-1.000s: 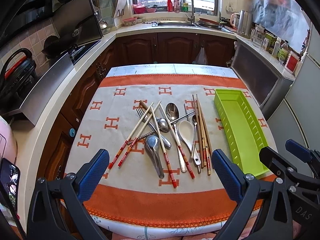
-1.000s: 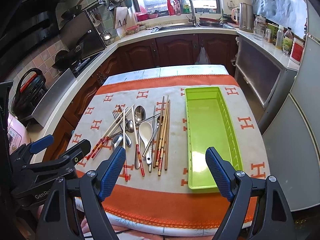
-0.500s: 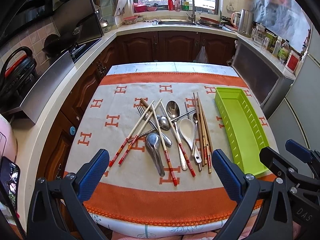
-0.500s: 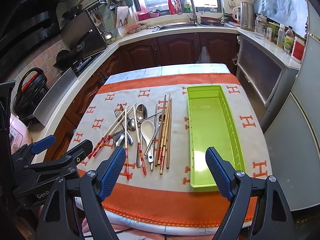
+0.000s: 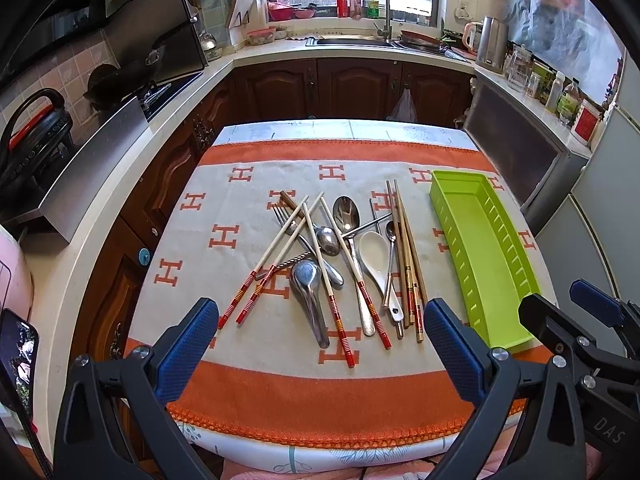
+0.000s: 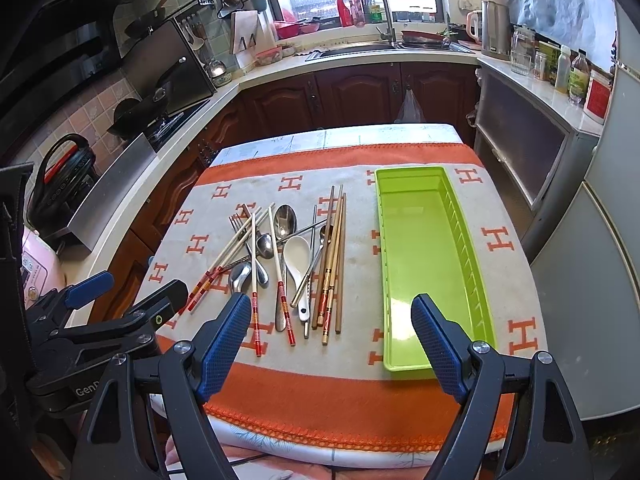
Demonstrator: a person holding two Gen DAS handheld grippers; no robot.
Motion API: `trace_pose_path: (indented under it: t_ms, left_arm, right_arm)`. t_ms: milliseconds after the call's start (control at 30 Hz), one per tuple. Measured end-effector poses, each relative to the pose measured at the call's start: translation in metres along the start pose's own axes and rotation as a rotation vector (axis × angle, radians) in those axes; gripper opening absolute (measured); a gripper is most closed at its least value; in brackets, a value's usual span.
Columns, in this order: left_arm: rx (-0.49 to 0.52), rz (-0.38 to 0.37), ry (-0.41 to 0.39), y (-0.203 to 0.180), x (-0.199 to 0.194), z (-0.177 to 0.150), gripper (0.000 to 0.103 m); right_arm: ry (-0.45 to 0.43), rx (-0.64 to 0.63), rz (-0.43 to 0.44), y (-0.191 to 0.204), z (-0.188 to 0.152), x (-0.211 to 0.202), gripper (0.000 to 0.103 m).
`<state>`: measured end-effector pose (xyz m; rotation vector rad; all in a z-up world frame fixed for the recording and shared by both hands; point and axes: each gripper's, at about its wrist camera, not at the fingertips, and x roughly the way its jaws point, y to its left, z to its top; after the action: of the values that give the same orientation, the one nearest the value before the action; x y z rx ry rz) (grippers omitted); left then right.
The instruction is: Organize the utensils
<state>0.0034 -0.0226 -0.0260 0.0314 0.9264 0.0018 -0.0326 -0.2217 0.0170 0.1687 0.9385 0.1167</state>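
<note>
One green plastic tray (image 6: 420, 248) lies lengthwise on the right of the table, with nothing in it. Left of it sits a loose pile of utensils: four white chopsticks with red-banded ends (image 5: 334, 276), about four brown wooden chopsticks (image 5: 406, 248) lying side by side nearest the tray, one white ceramic spoon (image 5: 374, 254), one fork (image 5: 282, 216), and about five metal spoons (image 5: 306, 284), some crossing under the chopsticks so the count is unsure.

The table wears a beige cloth (image 5: 224, 208) with orange H marks and orange bands at the near and far ends. Around it runs a kitchen: dark wood cabinets (image 6: 352, 92), a sink under the window (image 5: 348, 42), a stove on the left.

The left gripper (image 5: 322, 344) and the right gripper (image 6: 332, 336) both hover over the near edge, jaws spread wide, holding and touching nothing.
</note>
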Motion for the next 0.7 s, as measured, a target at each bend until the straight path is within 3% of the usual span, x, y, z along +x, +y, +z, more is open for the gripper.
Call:
trace_pose_path:
  t_ms: [700]
  left_arm:
    - [-0.005,-0.002,-0.001,0.0018,-0.0008,-0.0019,0.101]
  right_arm:
    - [0.0,0.0,0.001,0.0015,-0.0012,0.0007,0.084]
